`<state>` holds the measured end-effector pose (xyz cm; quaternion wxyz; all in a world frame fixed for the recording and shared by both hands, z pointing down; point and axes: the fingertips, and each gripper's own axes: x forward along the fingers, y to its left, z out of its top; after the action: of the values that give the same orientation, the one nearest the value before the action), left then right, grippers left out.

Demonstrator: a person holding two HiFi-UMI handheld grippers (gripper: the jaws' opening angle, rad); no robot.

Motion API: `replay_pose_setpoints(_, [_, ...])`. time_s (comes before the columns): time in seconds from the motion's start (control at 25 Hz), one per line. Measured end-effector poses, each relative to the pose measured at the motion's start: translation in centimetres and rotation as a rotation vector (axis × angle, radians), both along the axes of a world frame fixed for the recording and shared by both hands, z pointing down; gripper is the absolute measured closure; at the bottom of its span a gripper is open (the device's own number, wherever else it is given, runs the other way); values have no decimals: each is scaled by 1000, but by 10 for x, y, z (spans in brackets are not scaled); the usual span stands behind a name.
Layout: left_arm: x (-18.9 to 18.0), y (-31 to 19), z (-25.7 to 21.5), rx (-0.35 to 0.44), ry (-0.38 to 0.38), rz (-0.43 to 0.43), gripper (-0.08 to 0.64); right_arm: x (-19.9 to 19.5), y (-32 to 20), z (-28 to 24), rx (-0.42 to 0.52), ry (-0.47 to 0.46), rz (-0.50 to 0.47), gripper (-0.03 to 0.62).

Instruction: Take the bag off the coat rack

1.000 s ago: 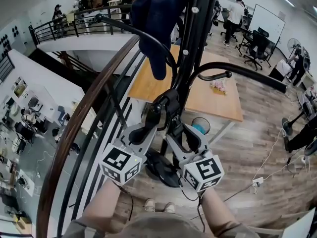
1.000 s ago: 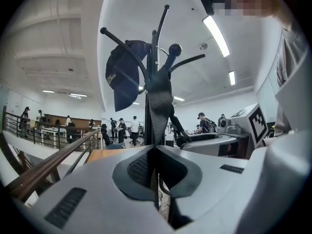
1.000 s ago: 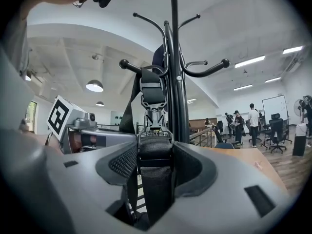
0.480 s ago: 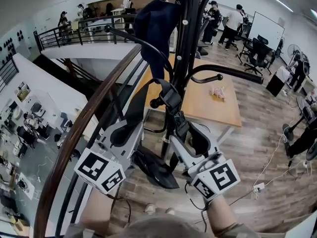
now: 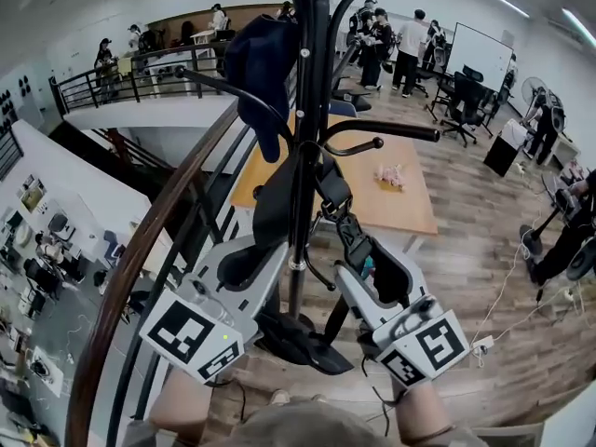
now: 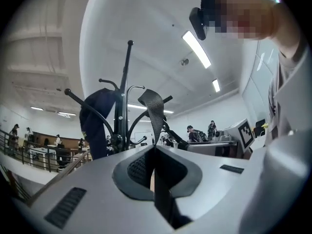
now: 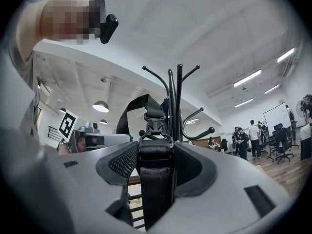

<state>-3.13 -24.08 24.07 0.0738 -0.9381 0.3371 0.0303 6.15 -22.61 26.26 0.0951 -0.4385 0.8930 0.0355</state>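
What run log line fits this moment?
left gripper: shut on black webbing bag strap | right gripper: shut on strap | strap: over black metal coat rack

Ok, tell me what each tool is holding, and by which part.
Both grip the bag strap: the left tool is shut on plain webbing, the right tool on webbing just below the buckle.

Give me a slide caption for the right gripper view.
Right gripper clamped on the black strap, coat rack behind.

Grey left claw (image 6: 155, 149) and right claw (image 7: 156, 147) (black pads (image 7: 122, 165)) carry marker cubes (image 5: 197, 338).
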Motion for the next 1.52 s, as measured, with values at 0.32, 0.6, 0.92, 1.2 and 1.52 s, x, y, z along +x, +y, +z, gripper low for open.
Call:
replay_pose_setpoints(0.32, [57,18,23,-54,-2,193,545,54,25,17,-29,21,180,350])
replay_pose_setpoints(0.6, [131,41,49,-108,-21,375,545,127,62,43,-79,26,393,350])
replay_pose_setpoints(0.92, [182,47,73,-174,-70,472,545,180,101,73,-172,18,560,350])
replay_pose_setpoints(1.2, [228,65,105,-228,-109,536,545,218,135,101,-234,25,653,350])
replay_pose_setpoints(1.52, [218,38,54,-256,-159,623,545,198,106,45,-266,19,717,350])
